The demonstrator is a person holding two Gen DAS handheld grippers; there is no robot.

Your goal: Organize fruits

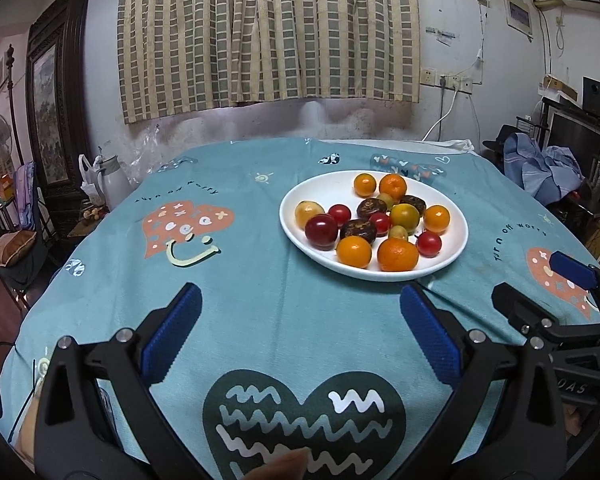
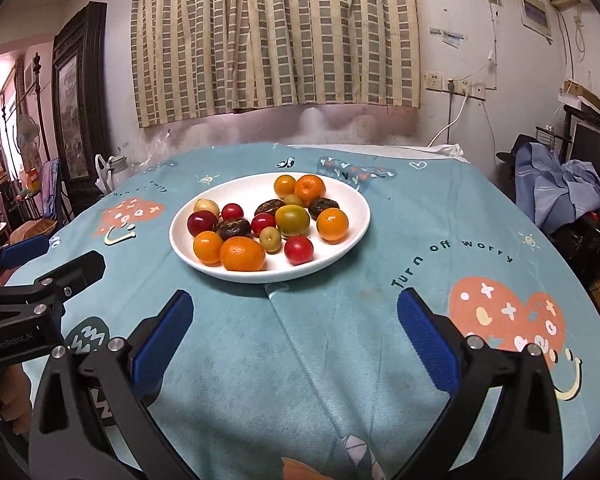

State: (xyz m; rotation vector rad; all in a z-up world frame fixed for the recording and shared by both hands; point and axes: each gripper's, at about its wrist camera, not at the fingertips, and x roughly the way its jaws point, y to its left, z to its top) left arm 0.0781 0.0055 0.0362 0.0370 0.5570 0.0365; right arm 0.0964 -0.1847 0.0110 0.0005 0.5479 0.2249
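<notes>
Both hand-held grippers, left [image 1: 300,320] and right [image 2: 294,320], hover wide open and empty above the table [image 2: 300,360]; beyond, a white plate [image 1: 456,240] holds mixed fruits [image 1: 396,254], possibly dates among them.

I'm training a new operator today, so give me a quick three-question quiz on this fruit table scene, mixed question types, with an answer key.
1. True or false: all the fruit lies on the round white ceramic plate.
2. Multiple choice: the fingers of the left gripper and right gripper are A) shut on fruit, B) open and empty, C) resting on the plate.
3. Fill in: the plate stands on a ____ printed tablecloth.

Key: 1 true. 2 B. 3 teal blue.
</notes>
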